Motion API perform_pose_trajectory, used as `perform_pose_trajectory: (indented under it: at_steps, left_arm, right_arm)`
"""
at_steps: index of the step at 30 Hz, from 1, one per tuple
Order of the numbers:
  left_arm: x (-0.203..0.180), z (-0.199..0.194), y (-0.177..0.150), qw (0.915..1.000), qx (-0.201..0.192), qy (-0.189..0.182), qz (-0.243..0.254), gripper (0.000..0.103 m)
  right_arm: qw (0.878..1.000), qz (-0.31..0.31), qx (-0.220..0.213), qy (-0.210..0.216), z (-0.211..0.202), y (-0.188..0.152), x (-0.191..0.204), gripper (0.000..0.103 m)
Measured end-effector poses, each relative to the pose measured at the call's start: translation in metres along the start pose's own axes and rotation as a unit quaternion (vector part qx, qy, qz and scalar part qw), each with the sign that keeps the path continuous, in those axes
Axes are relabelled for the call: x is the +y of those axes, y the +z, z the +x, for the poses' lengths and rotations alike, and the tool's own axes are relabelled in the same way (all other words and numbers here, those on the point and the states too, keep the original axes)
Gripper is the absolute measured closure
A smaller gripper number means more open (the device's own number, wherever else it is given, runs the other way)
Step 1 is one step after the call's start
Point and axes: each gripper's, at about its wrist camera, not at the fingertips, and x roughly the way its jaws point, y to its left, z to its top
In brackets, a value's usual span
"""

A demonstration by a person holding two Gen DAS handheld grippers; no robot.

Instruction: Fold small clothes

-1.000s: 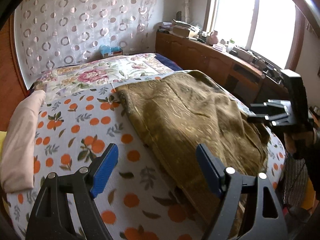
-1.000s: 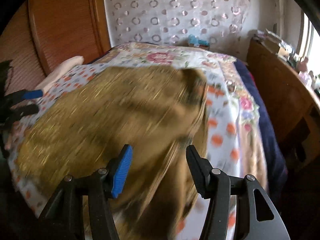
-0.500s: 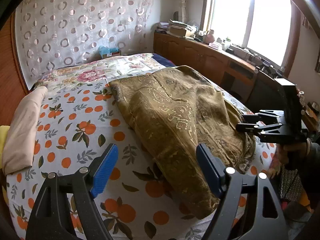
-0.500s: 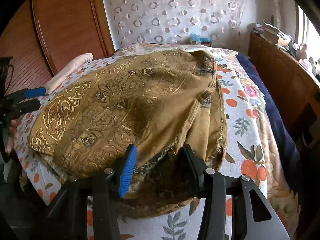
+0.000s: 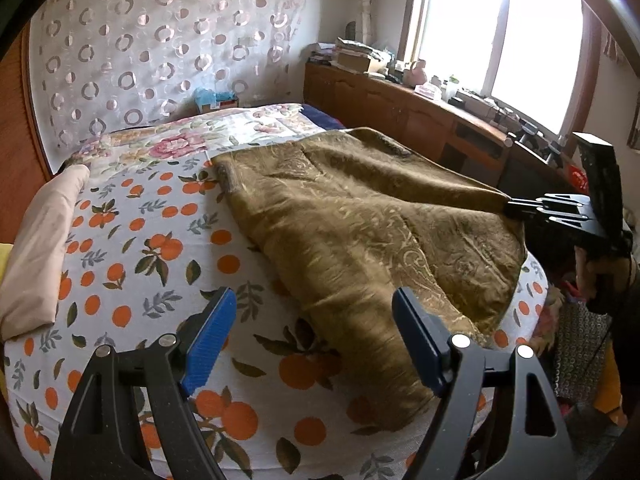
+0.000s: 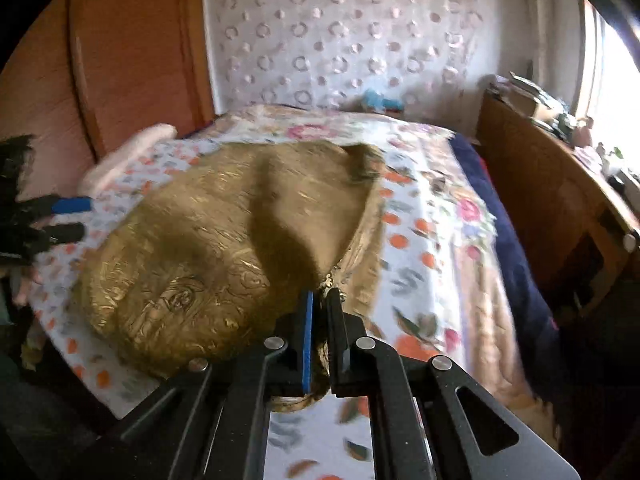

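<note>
An olive-gold patterned garment lies spread on the bed, also seen in the right wrist view. My right gripper is shut on the garment's near edge and lifts it; in the left wrist view it pinches the garment's right corner, raised off the bed. My left gripper is open and empty above the sheet, just left of the garment's near end. It shows at the left edge of the right wrist view.
The bed has an orange-print sheet and a floral cover further back. A beige pillow lies at the left. A wooden cabinet with clutter runs along the window side.
My right gripper has closed on the garment's edge and pulled it up and back, stretching the cloth. My left gripper has stayed open and shifted only slightly.
</note>
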Motion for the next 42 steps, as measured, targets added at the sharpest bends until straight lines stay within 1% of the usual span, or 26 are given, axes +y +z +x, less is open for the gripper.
perform_pose_trajectory:
  at_steps: [1,5,9,11,13,14,15,16,17,18,19,20,23,25,27,29,30,32,33,34,35,36,37,38,40,42]
  left_arm:
    - [-0.002,0.002,-0.001,1.0,0.003,0.001,0.002,0.022]
    - [-0.006,0.012,-0.003,0.9998,0.02,0.005,0.006,0.022]
    - [-0.006,0.019,-0.006,0.9995,0.031,0.008,0.004,0.022]
    - [-0.005,0.021,-0.009,0.9994,0.035,0.006,-0.001,0.022]
    - [-0.005,0.025,-0.013,0.999,0.044,0.003,-0.004,0.022]
    - [-0.005,0.027,-0.015,0.9988,0.049,-0.002,-0.006,0.022]
    - [-0.007,0.028,-0.018,0.9985,0.054,-0.008,-0.007,0.022]
    - [-0.007,0.029,-0.02,0.9983,0.057,-0.013,-0.007,0.022]
    - [-0.007,0.029,-0.022,0.9981,0.059,-0.015,-0.007,0.023]
    - [-0.008,0.029,-0.023,0.998,0.06,-0.017,-0.006,0.025]
    - [-0.009,0.03,-0.025,0.9978,0.063,-0.019,-0.005,0.031]
    - [-0.01,0.03,-0.026,0.9976,0.066,-0.021,-0.005,0.034]
    - [-0.01,0.03,-0.03,0.9969,0.074,-0.028,-0.007,0.045]
    - [-0.014,0.027,-0.033,0.9969,0.072,-0.03,-0.004,0.053]
    - [-0.015,0.025,-0.035,0.9965,0.074,-0.038,-0.006,0.057]
    - [-0.019,0.023,-0.039,0.996,0.076,-0.047,-0.003,0.058]
    - [-0.02,0.021,-0.039,0.9958,0.077,-0.05,-0.002,0.058]
    - [-0.022,0.02,-0.042,0.995,0.08,-0.059,0.005,0.062]
    - [-0.023,0.019,-0.043,0.9944,0.083,-0.066,0.006,0.069]
    - [-0.025,0.018,-0.044,0.9939,0.084,-0.071,0.007,0.078]
    - [-0.026,0.017,-0.045,0.9934,0.086,-0.076,0.008,0.083]
    - [-0.027,0.016,-0.044,0.9934,0.084,-0.078,0.008,0.09]
    - [-0.027,0.013,-0.041,0.9935,0.079,-0.081,0.004,0.095]
    - [-0.027,0.009,-0.039,0.9936,0.074,-0.085,0.0,0.095]
    - [-0.028,-0.005,-0.028,0.9939,0.047,-0.099,-0.007,0.096]
    - [-0.031,-0.02,-0.01,0.9943,0.02,-0.104,-0.013,0.096]
  right_arm:
    - [1.0,0.003,0.012,0.002,0.002,-0.002,0.0,0.097]
    - [1.0,0.004,0.017,-0.002,0.006,-0.012,0.003,0.097]
    - [1.0,0.012,0.019,-0.005,0.012,-0.009,0.005,0.097]
    - [1.0,0.013,0.023,-0.005,0.018,-0.003,0.004,0.094]
    - [0.999,0.015,0.033,-0.007,0.023,-0.004,0.003,0.087]
    - [0.999,0.017,0.036,-0.006,0.026,-0.005,0.003,0.077]
    - [0.999,0.018,0.04,-0.006,0.028,-0.007,0.003,0.063]
    - [0.999,0.019,0.042,-0.007,0.029,-0.009,0.003,0.058]
    - [0.999,0.025,0.044,-0.005,0.031,-0.01,0.001,0.054]
    - [0.998,0.03,0.049,-0.004,0.033,-0.012,0.0,0.054]
    - [0.998,0.034,0.053,-0.003,0.034,-0.012,-0.001,0.054]
    - [0.998,0.035,0.055,-0.002,0.035,-0.013,-0.001,0.054]
    - [0.998,0.036,0.051,0.011,0.032,-0.013,0.001,0.054]
    - [0.998,0.032,0.051,0.011,0.03,-0.012,0.002,0.054]
    - [0.999,0.029,0.045,0.003,0.028,-0.012,0.002,0.054]
    - [0.999,0.029,0.036,-0.003,0.023,-0.012,0.002,0.054]
    - [0.999,0.028,0.028,-0.006,0.018,-0.012,0.002,0.054]
    - [1.0,0.022,0.01,-0.013,0.006,-0.01,0.006,0.054]
    - [1.0,0.018,0.003,-0.014,0.001,-0.008,0.007,0.053]
    - [1.0,0.013,-0.005,-0.01,-0.004,-0.006,0.011,0.051]
    - [1.0,0.008,-0.009,-0.005,-0.007,-0.005,0.014,0.045]
    - [1.0,0.0,-0.014,0.001,-0.011,-0.005,0.02,0.04]
    - [1.0,-0.008,-0.016,0.007,-0.014,-0.006,0.025,0.04]
    - [1.0,-0.016,-0.015,0.013,-0.016,-0.006,0.031,0.039]
    - [0.999,-0.03,-0.014,0.032,-0.019,-0.007,0.044,0.039]
    - [0.998,-0.041,-0.011,0.052,-0.02,-0.009,0.057,0.039]
